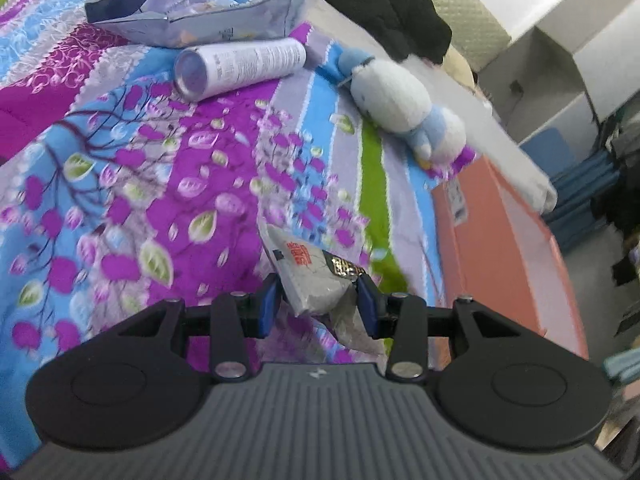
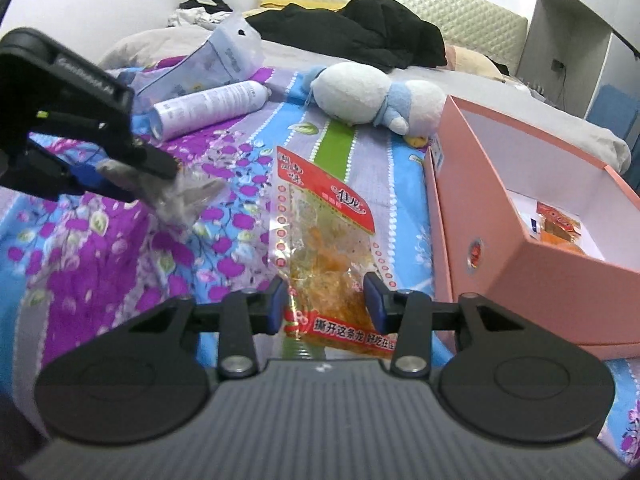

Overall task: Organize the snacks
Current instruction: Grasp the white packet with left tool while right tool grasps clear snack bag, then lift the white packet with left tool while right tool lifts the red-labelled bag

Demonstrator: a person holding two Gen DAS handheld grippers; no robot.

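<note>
The left gripper (image 1: 318, 304) is clenched on a grey snack packet (image 1: 310, 274) above the flowered bed cover (image 1: 160, 184). The right gripper (image 2: 326, 302) grasps a red-topped clear snack bag (image 2: 324, 224), just beside the open pink box (image 2: 500, 236) on the bed.

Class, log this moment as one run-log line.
left gripper: shut on grey packet | right gripper: shut on red packet | pink box: open, holds an orange snack
</note>
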